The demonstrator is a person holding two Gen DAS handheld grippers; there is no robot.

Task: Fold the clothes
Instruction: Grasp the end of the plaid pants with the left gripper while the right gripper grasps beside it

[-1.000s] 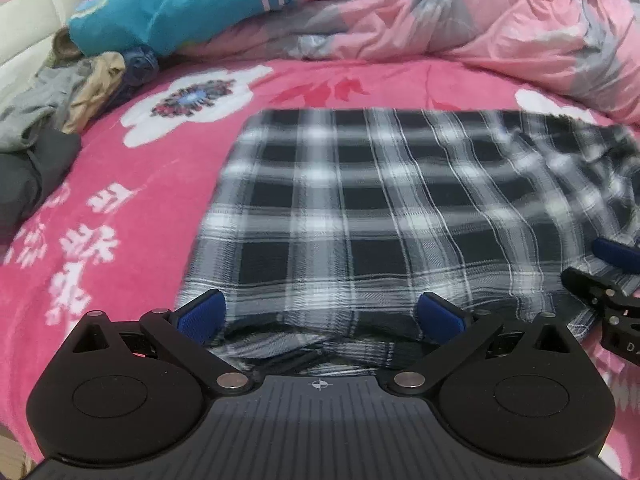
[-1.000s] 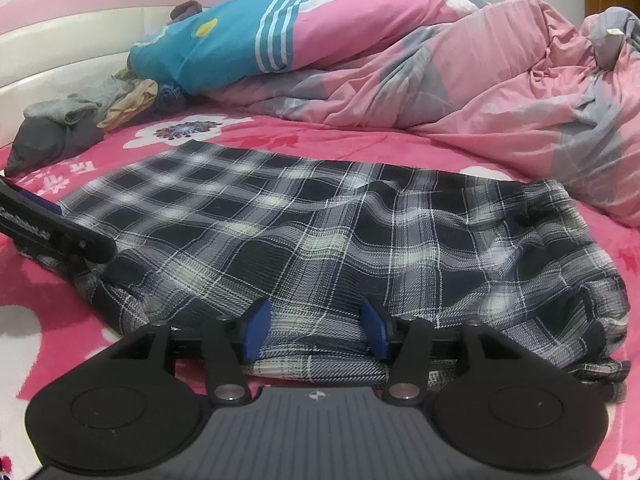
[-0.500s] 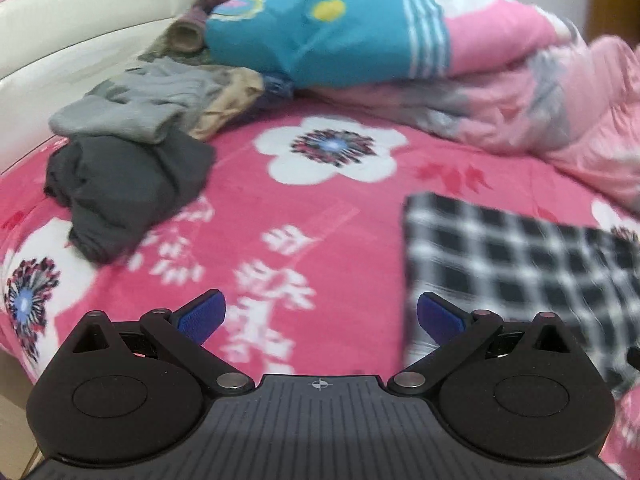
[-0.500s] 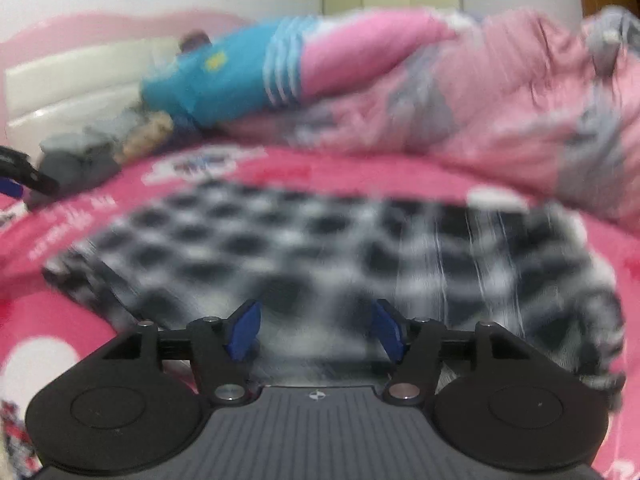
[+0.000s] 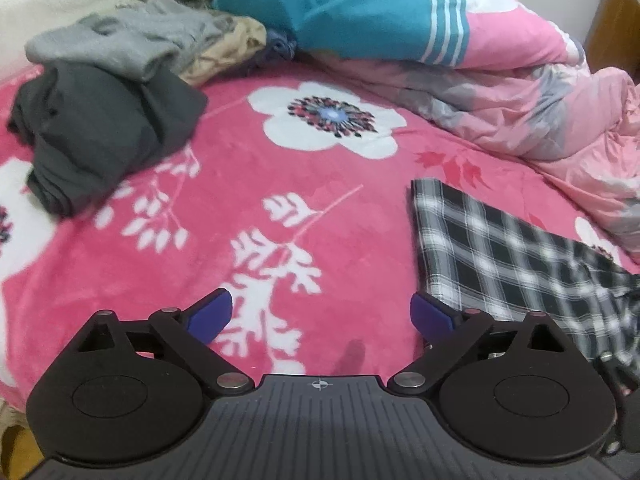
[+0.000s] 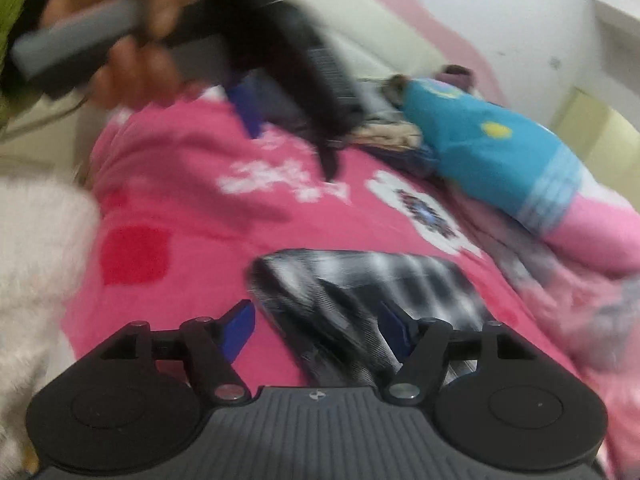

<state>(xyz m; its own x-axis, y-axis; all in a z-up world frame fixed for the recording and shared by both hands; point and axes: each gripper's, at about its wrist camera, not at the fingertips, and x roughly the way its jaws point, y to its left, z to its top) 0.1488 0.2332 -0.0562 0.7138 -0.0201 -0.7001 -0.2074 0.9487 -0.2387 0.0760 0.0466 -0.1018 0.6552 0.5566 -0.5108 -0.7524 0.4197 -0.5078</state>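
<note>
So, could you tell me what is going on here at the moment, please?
A person is folding clothes on a bed with a handheld gripper in each hand. The left gripper is open and empty above the pink floral blanket, beside the plaid garment. The right gripper is open over that garment's near edge, gripping nothing. A dark grey folded garment lies by a pile of other clothes near the headboard.

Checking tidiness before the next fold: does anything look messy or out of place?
The plaid garment lies flat, but a crumpled pile of unfolded clothes sits heaped at the bed's far left.
</note>
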